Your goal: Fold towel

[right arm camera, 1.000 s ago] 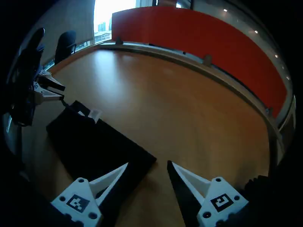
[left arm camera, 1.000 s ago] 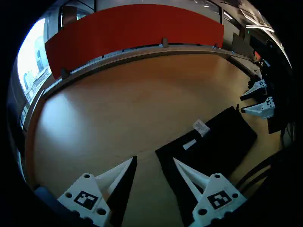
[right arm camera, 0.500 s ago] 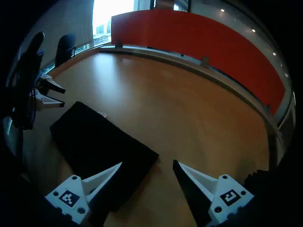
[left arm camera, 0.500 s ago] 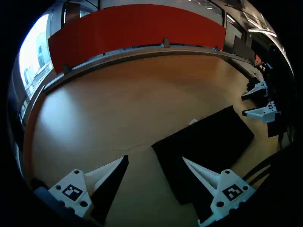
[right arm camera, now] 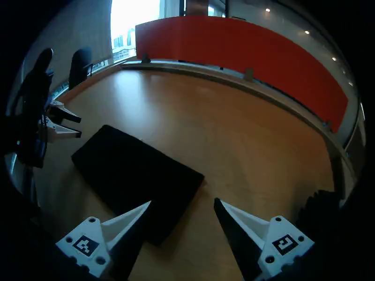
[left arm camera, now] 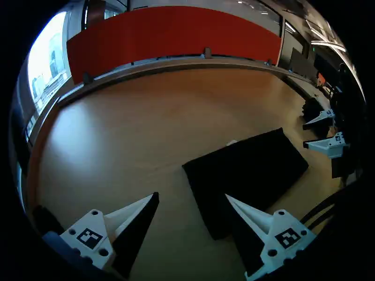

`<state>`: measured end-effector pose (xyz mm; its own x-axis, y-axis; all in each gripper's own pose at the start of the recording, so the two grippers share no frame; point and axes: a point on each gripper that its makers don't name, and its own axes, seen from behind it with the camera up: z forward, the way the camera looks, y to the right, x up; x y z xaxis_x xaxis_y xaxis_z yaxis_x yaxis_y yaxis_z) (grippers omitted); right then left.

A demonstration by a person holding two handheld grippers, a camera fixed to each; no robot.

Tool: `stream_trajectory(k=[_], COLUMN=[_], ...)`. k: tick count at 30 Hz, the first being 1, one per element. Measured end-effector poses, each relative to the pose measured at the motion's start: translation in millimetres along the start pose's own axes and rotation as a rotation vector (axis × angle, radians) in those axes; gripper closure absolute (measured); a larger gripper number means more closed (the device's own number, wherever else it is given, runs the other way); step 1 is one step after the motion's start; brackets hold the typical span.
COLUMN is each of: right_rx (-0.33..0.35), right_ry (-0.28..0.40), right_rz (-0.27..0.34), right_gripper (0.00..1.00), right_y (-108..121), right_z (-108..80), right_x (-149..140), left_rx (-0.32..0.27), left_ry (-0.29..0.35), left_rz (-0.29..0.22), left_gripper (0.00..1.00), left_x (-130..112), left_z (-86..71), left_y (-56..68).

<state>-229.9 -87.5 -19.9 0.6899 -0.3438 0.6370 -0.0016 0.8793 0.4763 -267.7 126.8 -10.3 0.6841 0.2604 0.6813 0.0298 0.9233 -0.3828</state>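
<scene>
On the table, towel lies folded flat; my left gripper and right gripper gape empty, fold apparently done.

The matt black cloth towel is laid on the smooth, lightly glossy wooden tabletop.

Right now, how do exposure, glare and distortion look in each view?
Left gripper view: window blown out at left, pale sheen on the table, black towel shows no fold detail. Right gripper view: window overexposed at top, fisheye bends the red partition, left edge dim.
</scene>
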Motion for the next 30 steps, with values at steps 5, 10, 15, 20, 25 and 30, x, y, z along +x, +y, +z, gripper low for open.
stream_trajectory(k=[5,10,15,20,25,30], right_rx=[-0.002,-0.002,0.001,0.014,0.030,0.048], right_ry=[0.002,0.002,-0.005,-0.007,-0.011,-0.014], right_rz=[0.006,0.006,0.000,-0.016,-0.038,-0.061], right_gripper=[0.07,0.07,0.07,0.07,0.07,0.06], right_y=[-5,-8,-8,-11,-14,-18], right_z=[-9.8,-16.3,-18.0,-18.4,-17.5,-16.3], right_x=[-7,-13,-18,-19,-20,-19], left_rx=[0.005,0.010,0.023,0.044,0.069,0.094], left_ry=[-0.004,-0.009,-0.003,0.010,0.022,0.031], left_rz=[-0.012,-0.026,-0.047,-0.076,-0.102,-0.134], left_gripper=[0.06,0.06,0.06,0.06,0.06,0.06], left_x=[-11,-21,-26,-29,-33,-39], left_z=[-8.8,-15.2,-21.5,-31.5,-44.3,-58.3], left_y=[2.9,4.7,2.8,-1.1,-5.2,-9.6])
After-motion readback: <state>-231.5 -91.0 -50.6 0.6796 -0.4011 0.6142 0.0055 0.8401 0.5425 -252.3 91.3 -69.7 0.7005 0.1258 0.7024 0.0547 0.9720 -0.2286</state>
